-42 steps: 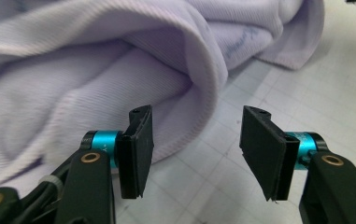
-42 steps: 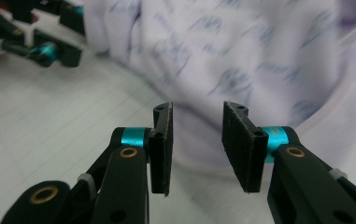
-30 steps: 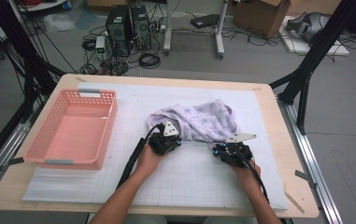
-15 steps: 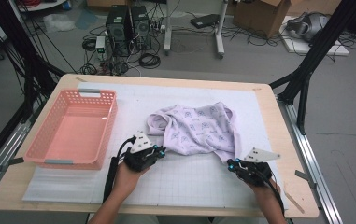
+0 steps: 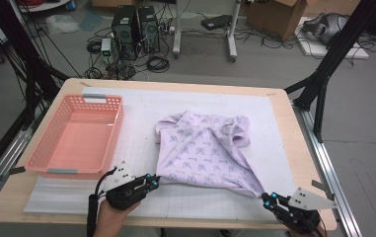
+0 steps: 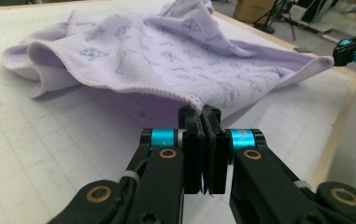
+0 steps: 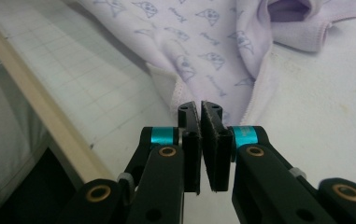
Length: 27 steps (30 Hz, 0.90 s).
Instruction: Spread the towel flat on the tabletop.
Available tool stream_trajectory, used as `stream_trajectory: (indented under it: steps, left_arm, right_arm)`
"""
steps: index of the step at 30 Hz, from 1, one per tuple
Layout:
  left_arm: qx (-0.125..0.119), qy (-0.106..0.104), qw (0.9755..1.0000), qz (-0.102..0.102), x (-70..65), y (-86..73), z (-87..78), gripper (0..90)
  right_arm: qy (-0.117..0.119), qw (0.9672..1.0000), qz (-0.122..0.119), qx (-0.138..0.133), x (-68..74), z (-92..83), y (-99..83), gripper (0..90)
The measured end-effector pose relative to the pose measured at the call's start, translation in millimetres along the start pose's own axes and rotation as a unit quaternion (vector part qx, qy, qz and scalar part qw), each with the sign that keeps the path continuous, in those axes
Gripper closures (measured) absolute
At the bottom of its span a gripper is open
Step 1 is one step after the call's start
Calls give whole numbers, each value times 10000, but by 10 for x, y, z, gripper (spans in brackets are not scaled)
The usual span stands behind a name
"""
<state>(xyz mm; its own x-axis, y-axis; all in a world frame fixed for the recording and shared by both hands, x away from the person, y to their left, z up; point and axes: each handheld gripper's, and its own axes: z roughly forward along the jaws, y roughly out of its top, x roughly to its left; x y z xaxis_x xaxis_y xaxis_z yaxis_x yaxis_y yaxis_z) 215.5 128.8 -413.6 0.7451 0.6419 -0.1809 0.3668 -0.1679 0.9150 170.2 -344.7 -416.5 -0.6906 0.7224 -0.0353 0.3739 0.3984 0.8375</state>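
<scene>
Both grippers have pulled toward the frame's bottom, dragging the lilac towel (image 5: pixel 203 153) flatter; left gripper (image 5: pixel 152 183) and right gripper (image 5: pixel 268 197) each clamp a near corner.

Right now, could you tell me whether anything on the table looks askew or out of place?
Only the lilac cloth: its near edge is stretched between the left gripper and right gripper, each shut on a corner, while its far side lies bunched in folds. The pink basket sits square.
</scene>
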Motion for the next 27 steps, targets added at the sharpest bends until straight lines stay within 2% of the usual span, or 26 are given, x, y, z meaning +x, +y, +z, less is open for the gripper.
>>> stream_trajectory:
  steps: [4, 5, 6, 8, 9, 11, 12, 15, 16, 17, 19, 22, 23, 24, 25, 26, 27]
  left_arm:
    - [11, -38, 10000, -78, 36, -6, -80, 860]
    - [-15, -33, 9999, -154, 59, -6, -77, 787]
    - [-21, -22, 9996, -269, 86, -4, -64, 677]
    - [2, 67, 9990, -431, 139, 1, -14, 477]
    - [30, 81, 9988, -482, 164, 3, 19, 439]
    - [159, 91, 9984, -534, 205, -3, 117, 431]
    - [256, 75, 9980, -569, 222, -10, 183, 427]
    - [619, 126, 9964, -568, 267, -38, 400, 406]
    - [727, 194, 9955, -578, 282, -51, 462, 404]
    - [801, 348, 9946, -568, 295, -65, 517, 387]
    - [891, 475, 9934, -542, 313, -88, 595, 371]
    - [1149, 543, 9912, -376, 284, -100, 683, 368]
    - [1164, 618, 9908, -297, 262, -96, 694, 373]
    - [1204, 674, 9902, -209, 244, -95, 703, 411]
    - [1247, 852, 9885, -35, 213, -93, 713, 466]
    - [1284, 964, 9870, 116, 201, -91, 715, 554]
    - [1287, 938, 9871, 166, 210, -85, 713, 639]
  right_arm:
    - [33, 10000, 7, 60, -9, -172, -91, 868]
    - [53, 9999, 38, 123, -22, -195, -116, 862]
    - [43, 9999, 61, 143, -40, -212, -135, 841]
    - [88, 9996, 259, 26, -81, -237, -145, 723]
    - [89, 9991, 397, -72, -100, -238, -130, 680]
    - [89, 9986, 490, -161, -131, -199, -70, 635]
    - [64, 9987, 497, -119, -140, -156, -28, 610]
    - [51, 9985, 524, -143, -187, 17, 103, 563]
    - [7, 9986, 517, -113, -208, 86, 144, 545]
    - [-32, 9988, 486, -70, -227, 157, 183, 533]
    - [-161, 9989, 447, 44, -259, 301, 246, 499]
    - [-159, 9991, 307, 235, -298, 513, 315, 502]
    - [-155, 9991, 258, 311, -304, 580, 330, 510]
    - [-130, 9989, 225, 390, -307, 647, 340, 513]
    - [-99, 9987, 183, 457, -310, 714, 345, 514]
    - [-44, 9984, 170, 539, -305, 797, 349, 518]
    - [4, 9981, 126, 598, -300, 849, 351, 522]
